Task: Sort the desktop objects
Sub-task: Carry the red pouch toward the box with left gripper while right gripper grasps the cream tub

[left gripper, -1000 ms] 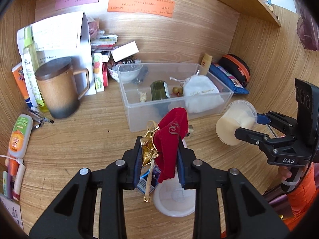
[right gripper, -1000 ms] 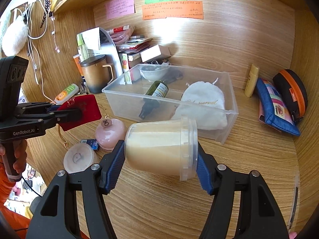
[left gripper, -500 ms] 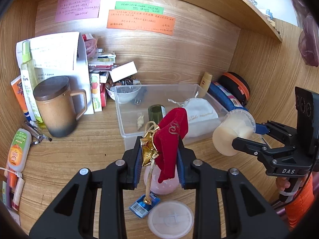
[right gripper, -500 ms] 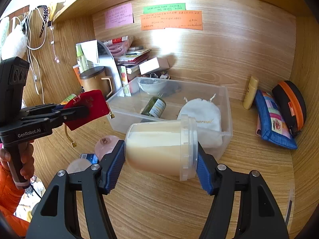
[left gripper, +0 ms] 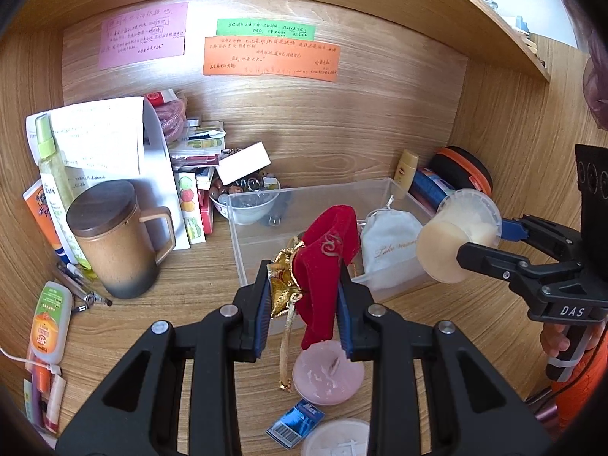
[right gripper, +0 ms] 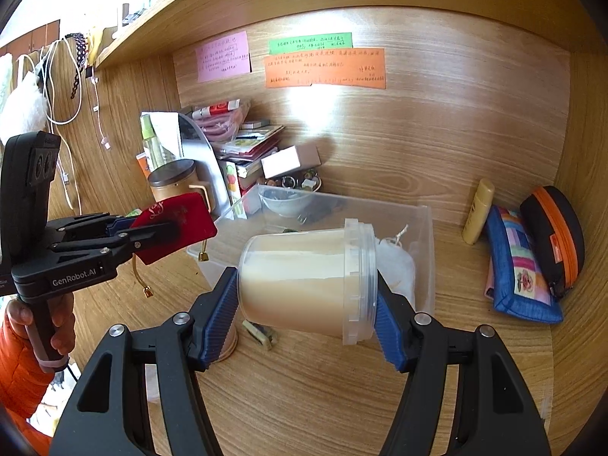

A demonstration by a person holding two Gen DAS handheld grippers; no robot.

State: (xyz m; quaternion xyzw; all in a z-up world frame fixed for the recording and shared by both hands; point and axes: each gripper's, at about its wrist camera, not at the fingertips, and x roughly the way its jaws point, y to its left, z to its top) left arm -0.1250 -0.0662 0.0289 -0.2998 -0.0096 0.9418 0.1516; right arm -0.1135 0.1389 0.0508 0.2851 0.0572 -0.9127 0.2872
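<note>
My left gripper point(left gripper: 304, 304) is shut on a red velvet pouch point(left gripper: 326, 250) with gold trim and a dangling gold cord; it hangs above the desk in front of the clear plastic box point(left gripper: 243, 250). In the right wrist view the same pouch point(right gripper: 178, 224) shows at the left in that gripper point(right gripper: 152, 233). My right gripper point(right gripper: 307, 315) is shut on a lidless plastic jar of cream-coloured stuff point(right gripper: 304, 281), lying sideways between the blue pads, just in front of the box point(right gripper: 425, 266). The jar point(left gripper: 456, 239) also shows at the right of the left wrist view.
The box holds a white drawstring bag point(left gripper: 391, 239) and a small bowl point(left gripper: 250, 205). On the desk below lie a pink round case point(left gripper: 326, 372), a blue packet point(left gripper: 296, 421) and a white lid point(left gripper: 338, 437). A brown lidded mug point(left gripper: 114, 239) stands left; pouches point(right gripper: 520, 266) lie right.
Both grippers have risen and drawn back from the desk with their loads. The pink case, blue packet and white lid now show lower in the left wrist view.
</note>
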